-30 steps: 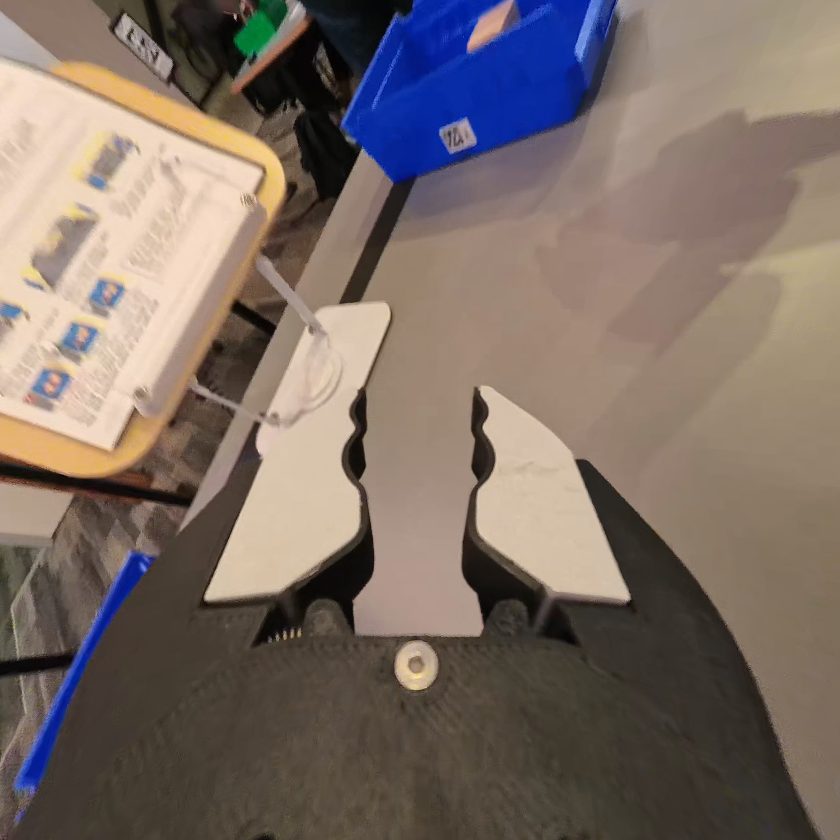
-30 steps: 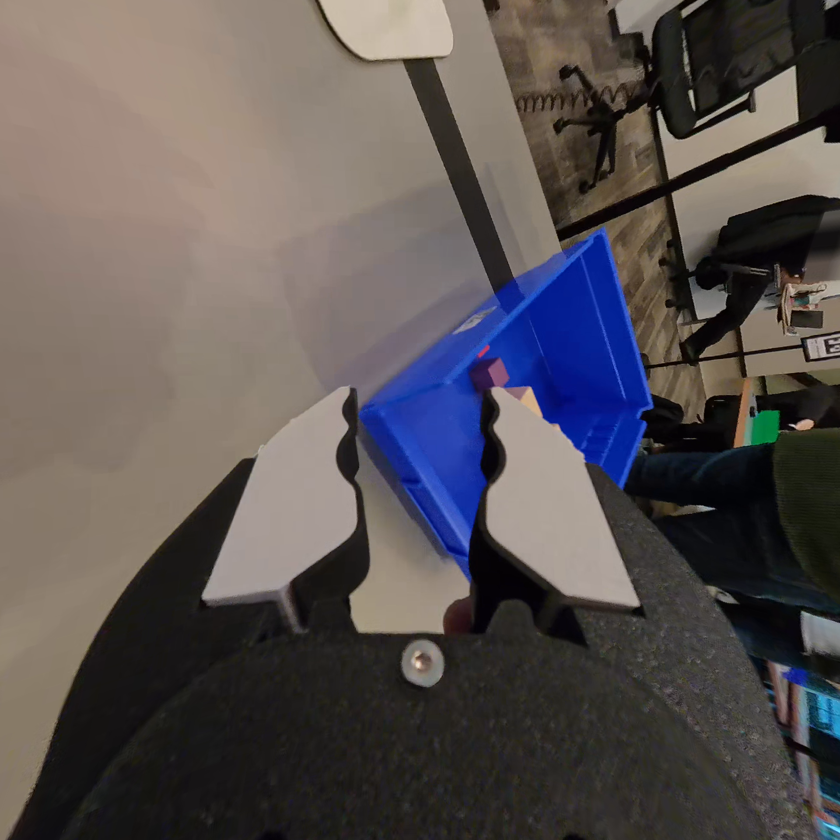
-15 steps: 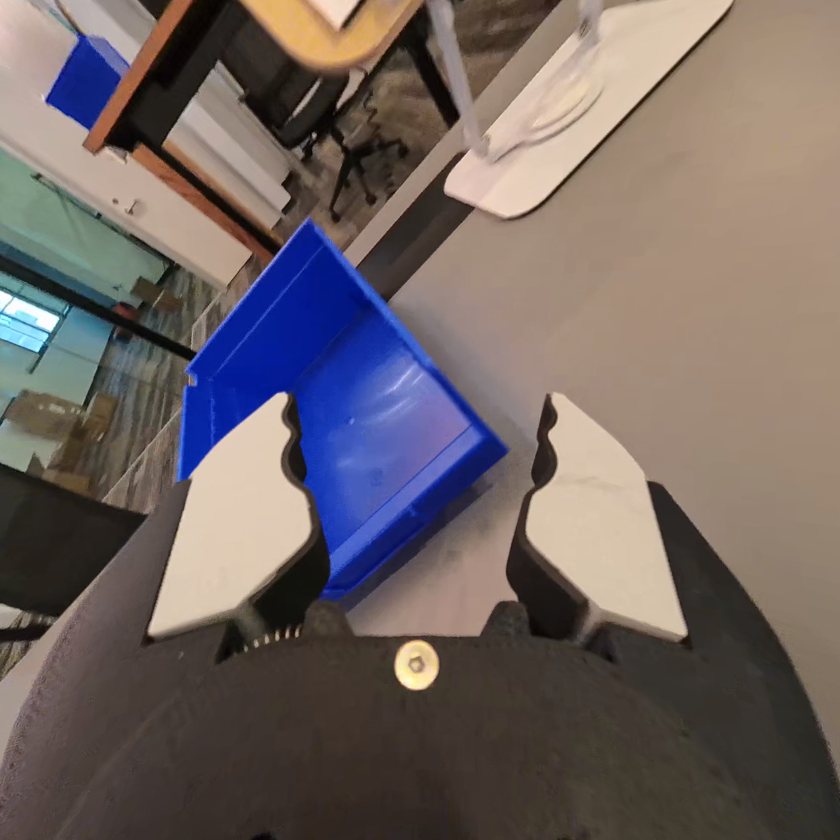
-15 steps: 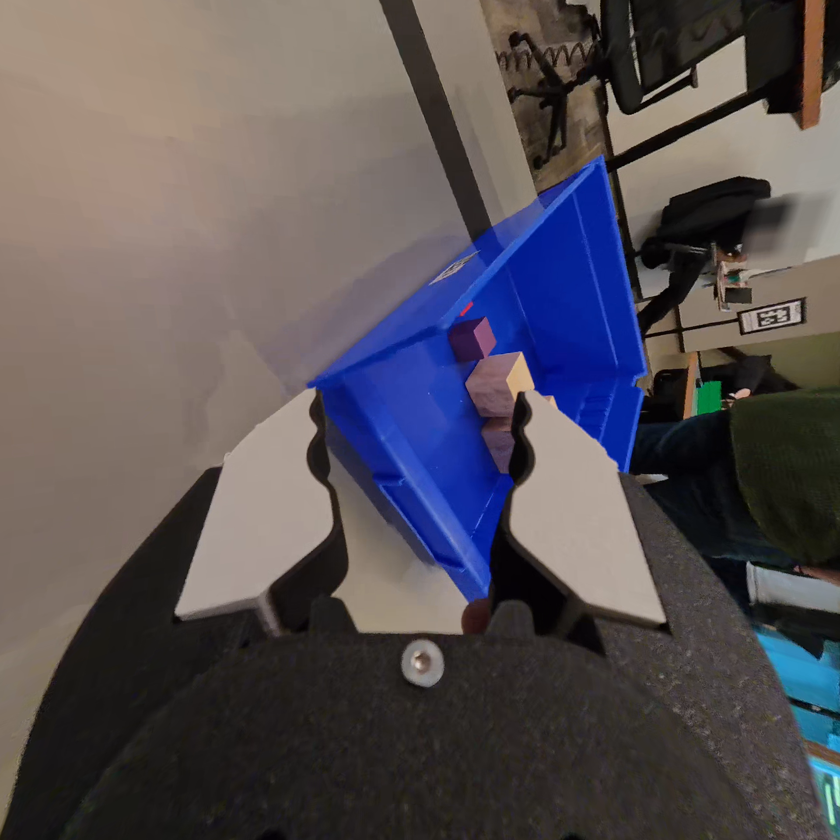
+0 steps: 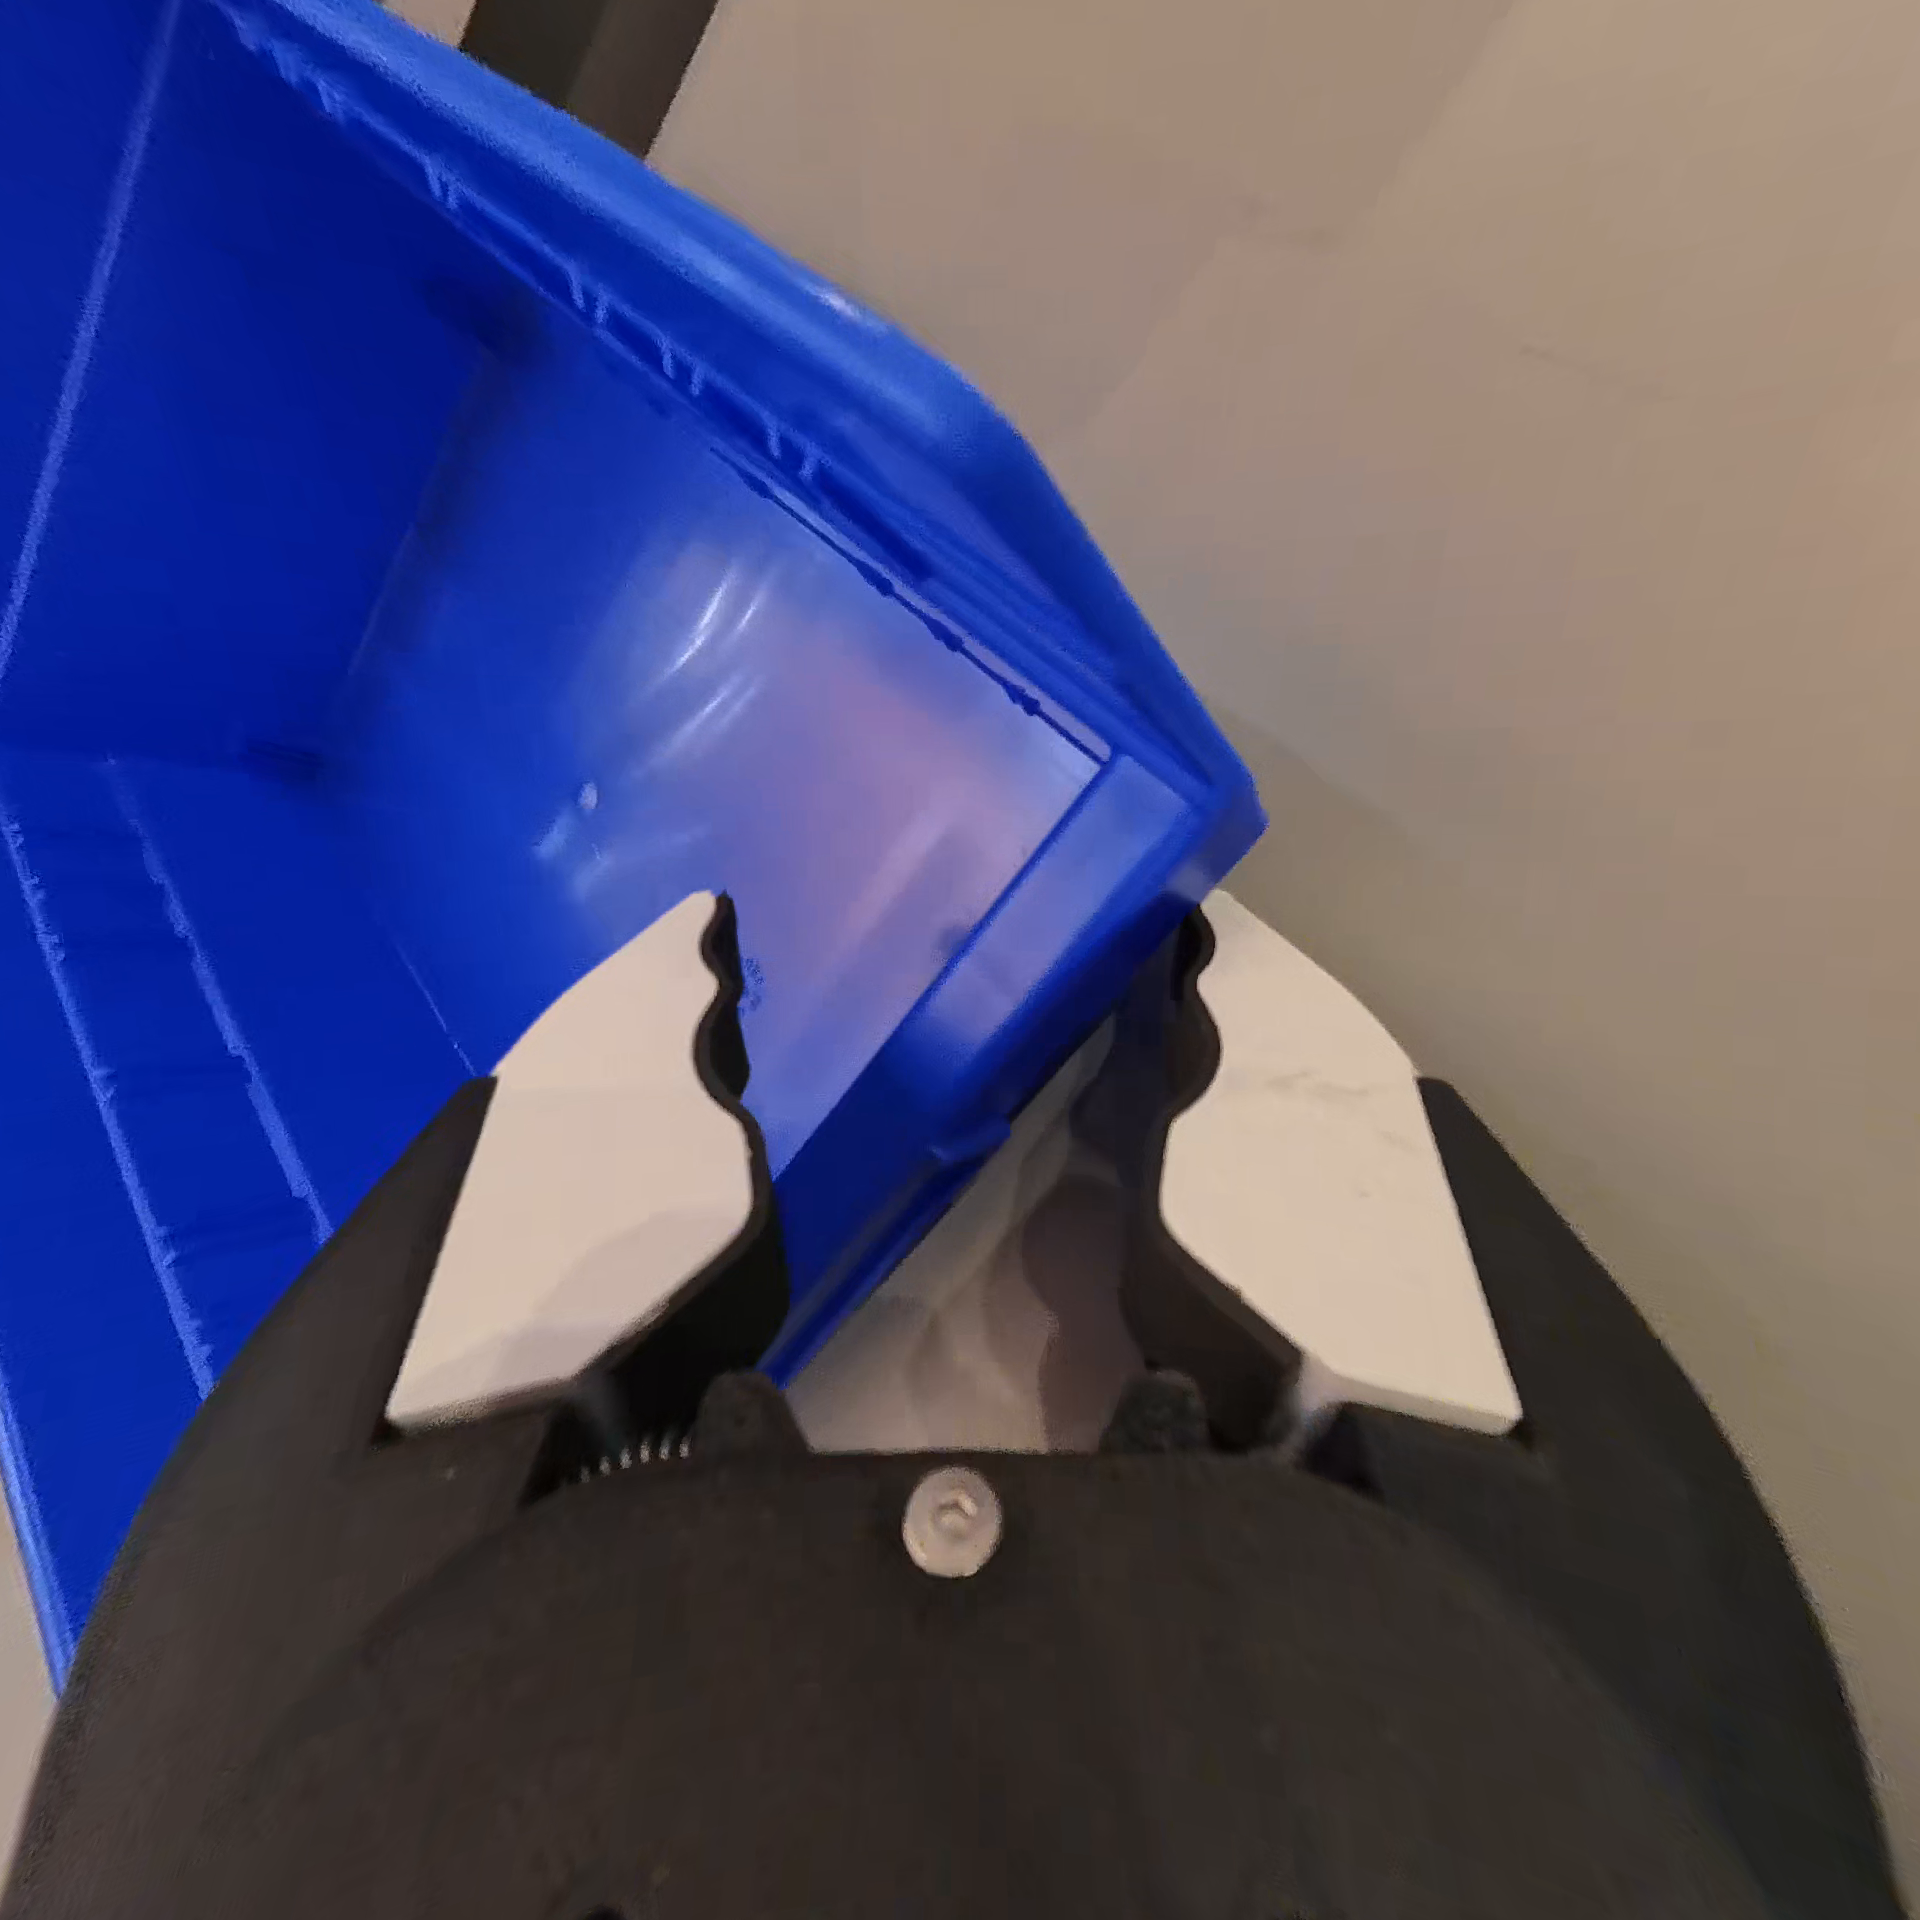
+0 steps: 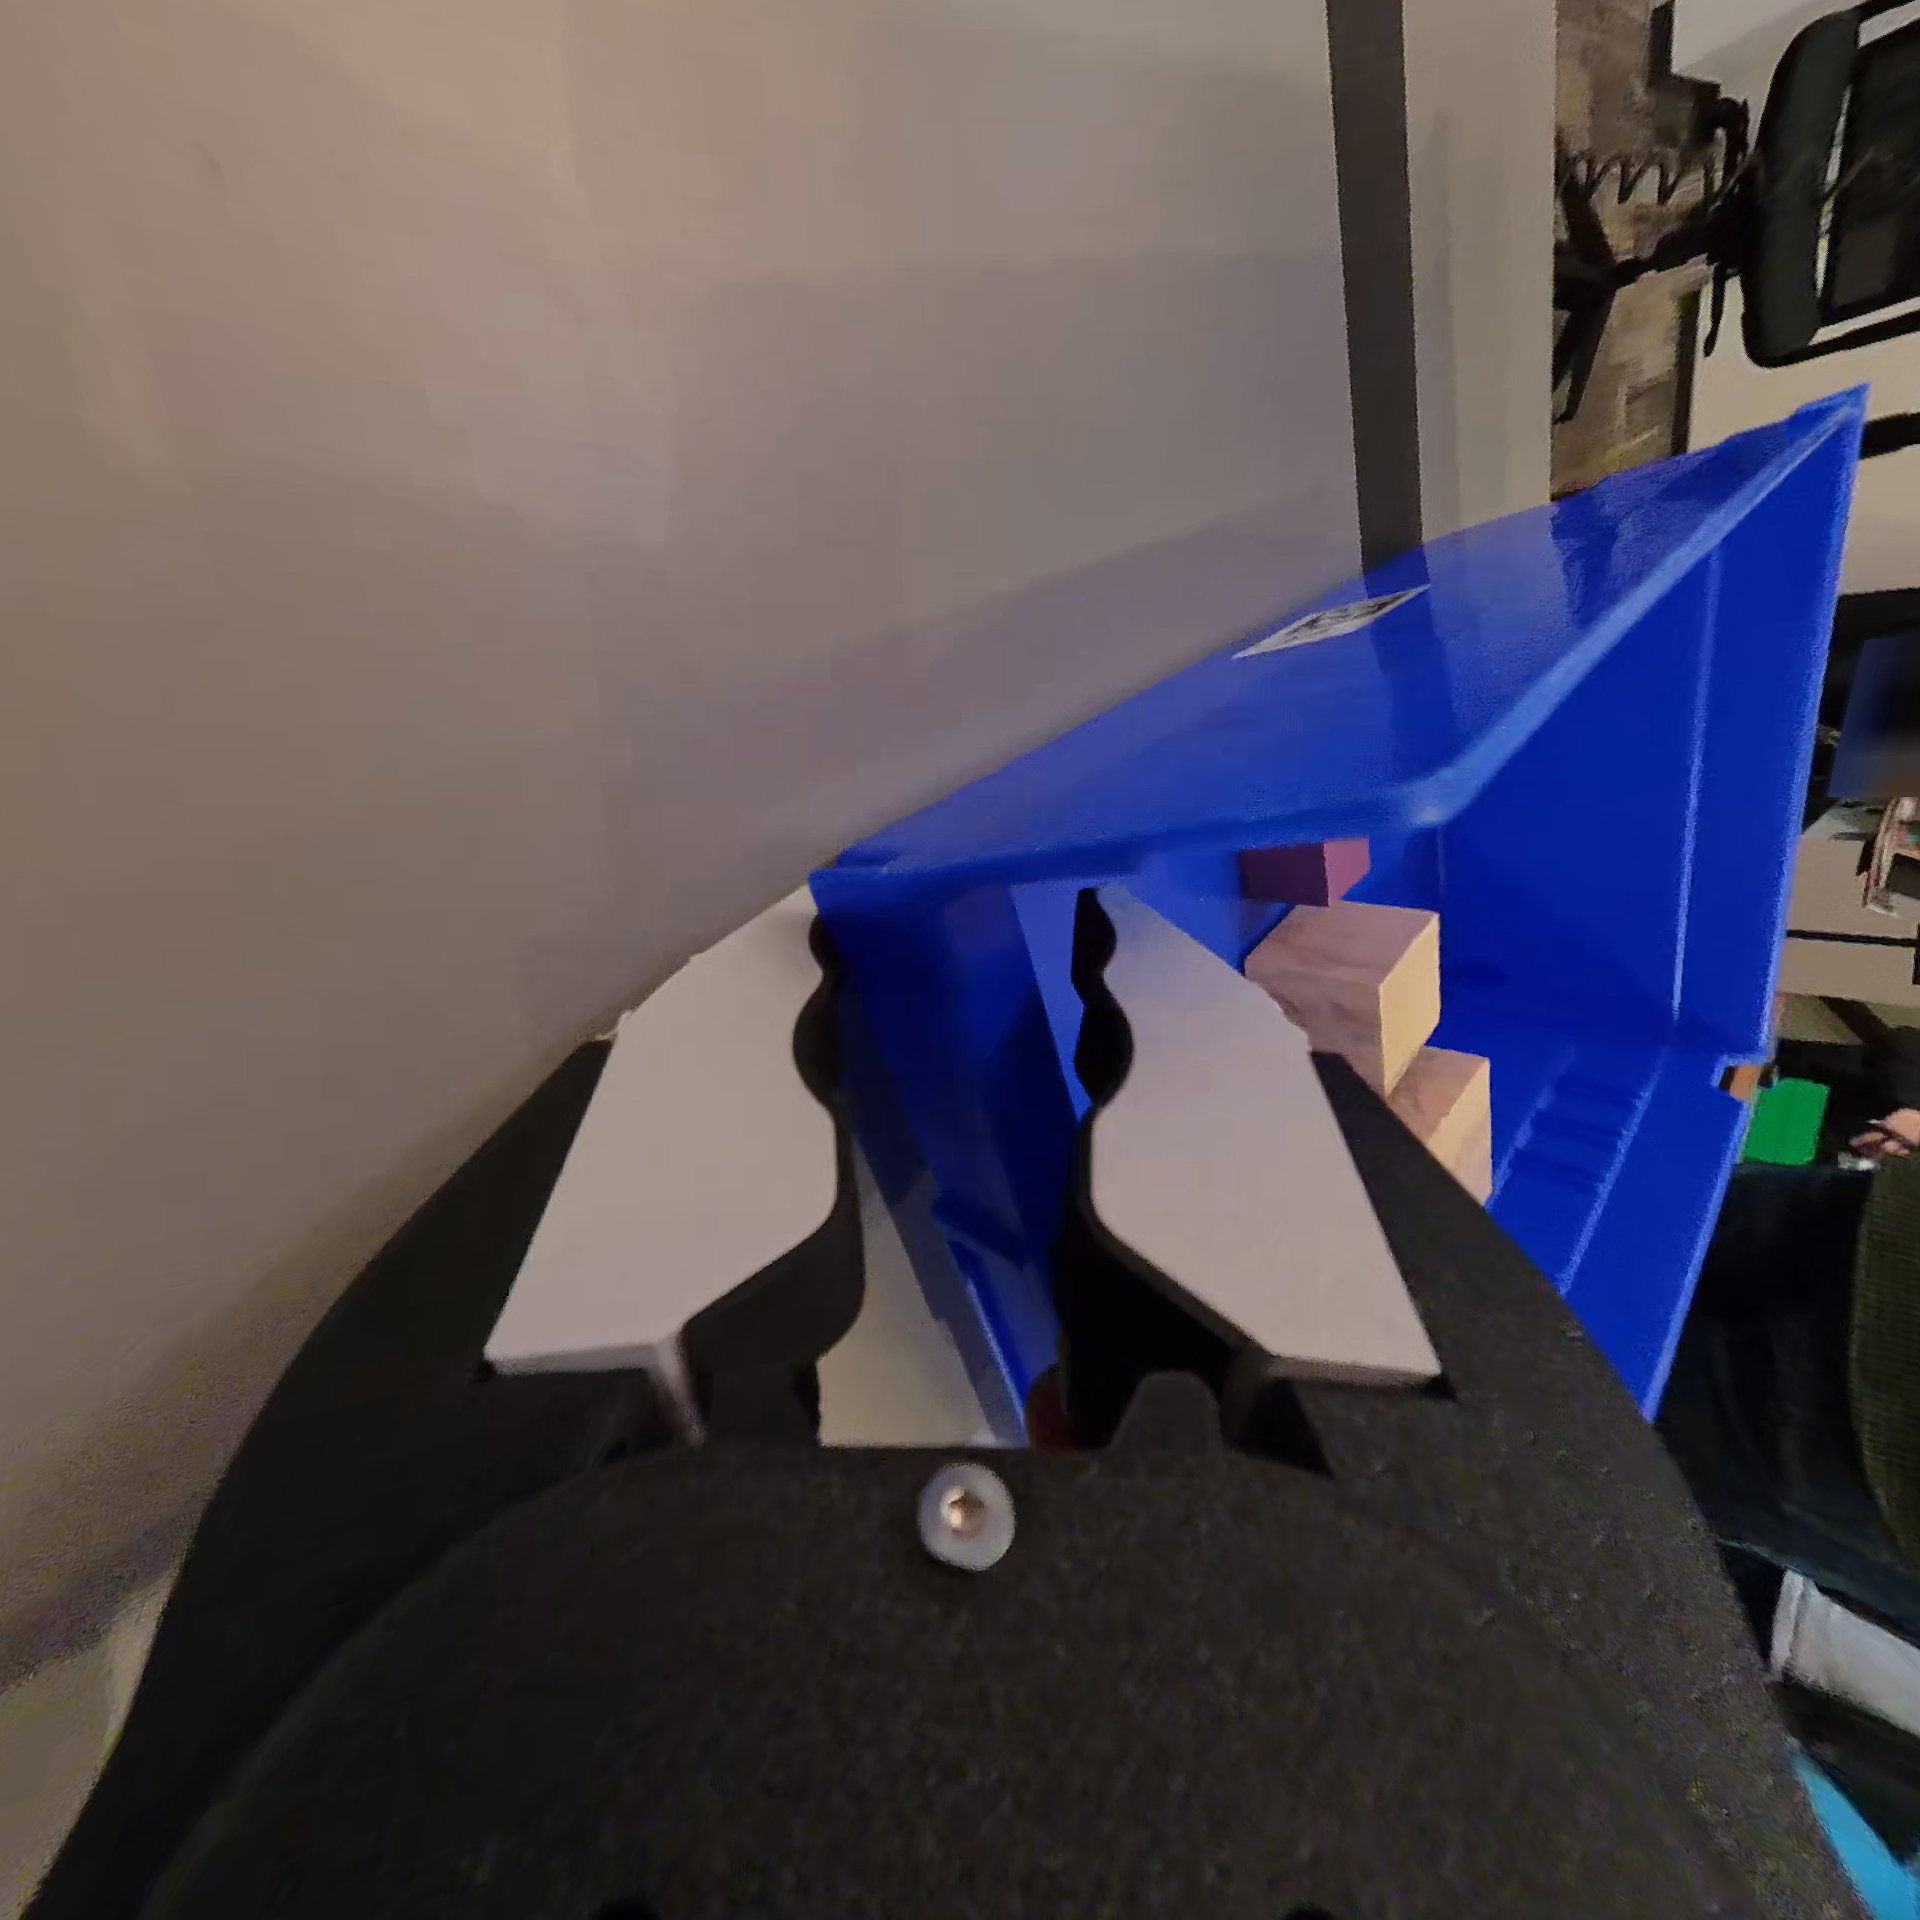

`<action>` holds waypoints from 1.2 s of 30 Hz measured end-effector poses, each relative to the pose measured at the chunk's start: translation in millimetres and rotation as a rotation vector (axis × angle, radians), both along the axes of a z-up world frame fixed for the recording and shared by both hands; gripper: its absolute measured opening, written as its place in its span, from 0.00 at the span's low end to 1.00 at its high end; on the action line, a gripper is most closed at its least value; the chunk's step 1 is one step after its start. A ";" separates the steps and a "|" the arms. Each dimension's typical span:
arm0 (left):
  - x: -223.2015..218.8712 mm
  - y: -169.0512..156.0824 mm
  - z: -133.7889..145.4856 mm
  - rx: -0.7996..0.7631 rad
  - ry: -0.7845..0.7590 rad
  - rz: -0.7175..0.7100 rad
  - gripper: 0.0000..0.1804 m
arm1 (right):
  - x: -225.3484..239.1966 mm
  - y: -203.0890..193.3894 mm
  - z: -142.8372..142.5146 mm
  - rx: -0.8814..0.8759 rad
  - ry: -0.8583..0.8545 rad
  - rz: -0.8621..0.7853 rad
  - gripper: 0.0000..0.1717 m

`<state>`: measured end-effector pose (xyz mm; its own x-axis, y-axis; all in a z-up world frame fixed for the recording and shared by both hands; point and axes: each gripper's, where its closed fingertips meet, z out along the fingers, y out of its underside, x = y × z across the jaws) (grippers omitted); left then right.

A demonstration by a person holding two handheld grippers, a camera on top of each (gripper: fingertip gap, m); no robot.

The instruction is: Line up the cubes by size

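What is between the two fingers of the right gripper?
In the right wrist view, the end wall of the blue bin stands between the right gripper's fingers; the cubes lie inside, beyond them.

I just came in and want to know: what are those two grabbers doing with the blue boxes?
Each grabber straddles a wall of a blue bin. The right gripper has its fingers around the wall of the bin holding a small purple cube and two wooden cubes. The left gripper is open over an empty bin's corner.
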<state>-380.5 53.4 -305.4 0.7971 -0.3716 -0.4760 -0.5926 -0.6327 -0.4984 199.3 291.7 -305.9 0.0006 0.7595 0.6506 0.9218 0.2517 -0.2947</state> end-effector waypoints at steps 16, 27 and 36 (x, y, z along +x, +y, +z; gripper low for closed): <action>23.8 -1.3 -6.9 -0.085 0.100 -0.149 0.18 | -10.2 -12.6 -2.6 -0.014 -0.039 0.077 0.19; 75.0 -54.1 -6.7 -0.098 0.134 -0.242 0.17 | -28.0 -69.1 -2.2 -0.019 -0.060 0.154 0.18; 122.0 -121.0 -7.3 -0.128 0.131 -0.350 0.17 | -57.5 -134.7 -1.9 -0.014 -0.052 0.267 0.17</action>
<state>-258.5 -67.6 -312.7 0.5471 -0.6734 -0.4972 -0.8370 -0.4329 -0.3346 141.8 157.0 -307.8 -0.2340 0.7374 0.6336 0.8372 0.4842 -0.2543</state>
